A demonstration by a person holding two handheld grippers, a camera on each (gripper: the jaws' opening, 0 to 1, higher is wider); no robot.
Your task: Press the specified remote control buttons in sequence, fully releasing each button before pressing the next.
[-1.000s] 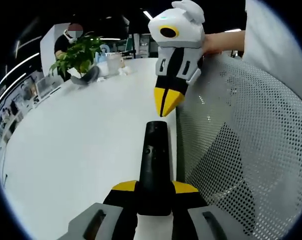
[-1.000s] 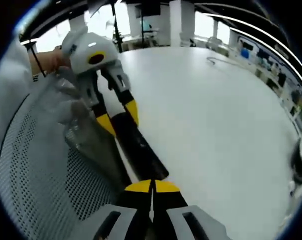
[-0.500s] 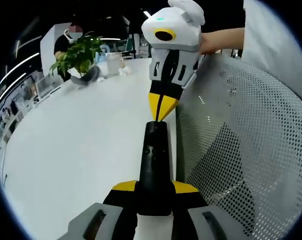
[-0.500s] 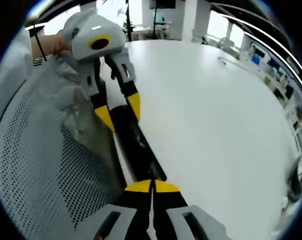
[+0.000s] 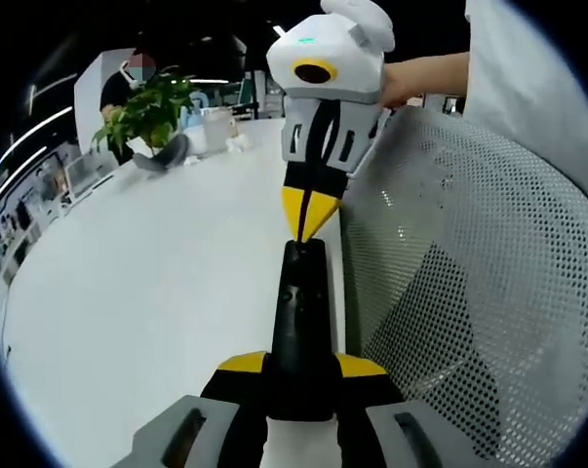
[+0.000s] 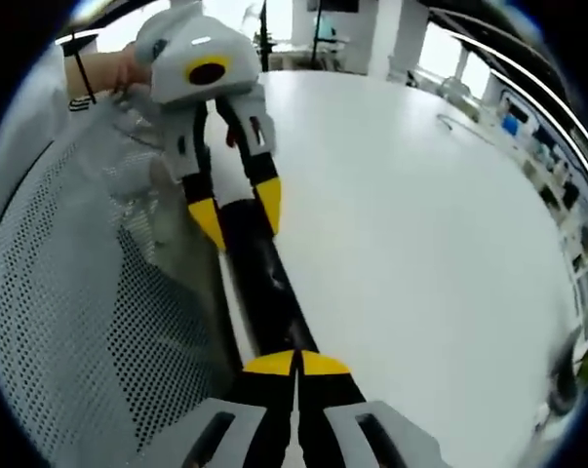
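Left gripper view: left tool [image 5: 301,375] clamps black remote [image 5: 300,312] over white desk [image 5: 147,292]. Right tool [image 5: 307,213], tips closed, meets remote's far end. Risk: closed tips may slide off the button, or tilt the remote within its clamp.

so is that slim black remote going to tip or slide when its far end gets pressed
The slim black remote looks rigid, so probably no flex. The left tool clamps only its near end, so pressing by the right tool might lever it down. Its glossy casing could slip.

Bright ceiling strip lighting, soft shadows, strong fisheye bending at edges.
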